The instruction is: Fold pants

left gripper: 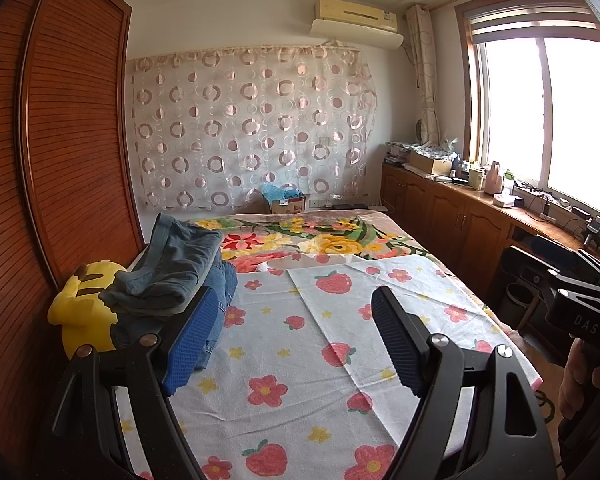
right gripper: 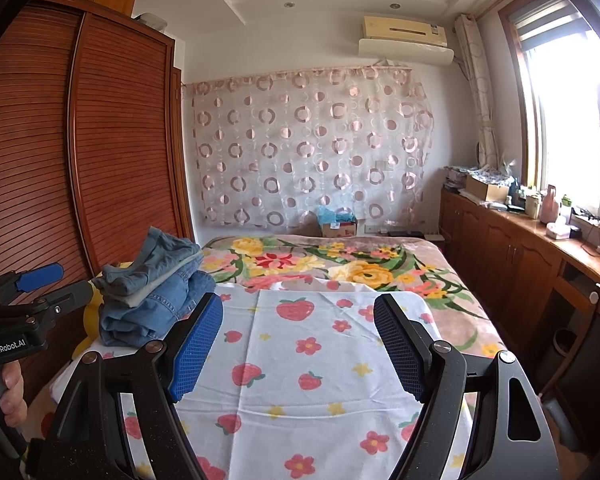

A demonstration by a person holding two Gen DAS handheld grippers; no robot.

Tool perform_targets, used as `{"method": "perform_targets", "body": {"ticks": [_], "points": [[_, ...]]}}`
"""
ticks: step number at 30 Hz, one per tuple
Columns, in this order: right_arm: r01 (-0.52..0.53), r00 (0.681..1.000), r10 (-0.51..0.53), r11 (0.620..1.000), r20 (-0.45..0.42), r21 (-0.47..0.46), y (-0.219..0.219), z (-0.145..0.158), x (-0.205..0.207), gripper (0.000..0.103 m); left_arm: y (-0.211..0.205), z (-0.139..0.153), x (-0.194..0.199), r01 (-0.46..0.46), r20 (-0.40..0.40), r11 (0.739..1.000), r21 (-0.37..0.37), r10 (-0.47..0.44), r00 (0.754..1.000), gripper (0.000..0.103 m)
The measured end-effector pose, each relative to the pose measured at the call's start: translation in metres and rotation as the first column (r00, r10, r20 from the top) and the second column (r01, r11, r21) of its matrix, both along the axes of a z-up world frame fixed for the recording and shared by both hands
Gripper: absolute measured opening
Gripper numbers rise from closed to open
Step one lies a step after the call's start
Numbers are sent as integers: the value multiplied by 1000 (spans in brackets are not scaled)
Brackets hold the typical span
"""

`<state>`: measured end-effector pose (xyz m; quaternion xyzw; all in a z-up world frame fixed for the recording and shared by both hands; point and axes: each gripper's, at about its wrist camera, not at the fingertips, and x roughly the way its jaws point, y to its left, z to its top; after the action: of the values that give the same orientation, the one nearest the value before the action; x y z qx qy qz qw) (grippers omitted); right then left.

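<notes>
A bedroom: a bed runs away from the cameras toward a wall hung with a ring-patterned curtain, an air conditioner above it. A louvred wooden wardrobe stands at 9 o'clock, and a window lights the room from 3 o'clock, over a low cabinet cluttered with boxes and bottles. On the bed a white strawberry cloth covers the near half; a floral blanket shows beyond it.

The pants, several denim pairs, lie piled at the bed's wardrobe-side edge, at about 10 o'clock in both views. The top pairs look folded, though I cannot tell how neatly from this angle. A yellow plush toy sits against the pile on its outer side.

The left hand-held gripper hangs above the cloth with its blue-padded fingers spread wide apart and nothing between them; its left finger overlaps the pile in the picture, contact unclear. The right hand-held gripper is likewise spread wide over the cloth, holding nothing. Each gripper appears at the edge of the other's view, with the person's fingers around its handle.
</notes>
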<state>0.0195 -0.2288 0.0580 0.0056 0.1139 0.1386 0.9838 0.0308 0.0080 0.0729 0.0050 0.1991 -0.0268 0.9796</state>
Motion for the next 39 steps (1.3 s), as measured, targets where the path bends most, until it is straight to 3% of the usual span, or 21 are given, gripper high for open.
{"method": "perform_targets", "body": {"ticks": [39], "points": [[-2,1000,2,1000,6,0,2,-3,1,80,0,-2,-1,1,3,1000,1,-1,1000,80]]}}
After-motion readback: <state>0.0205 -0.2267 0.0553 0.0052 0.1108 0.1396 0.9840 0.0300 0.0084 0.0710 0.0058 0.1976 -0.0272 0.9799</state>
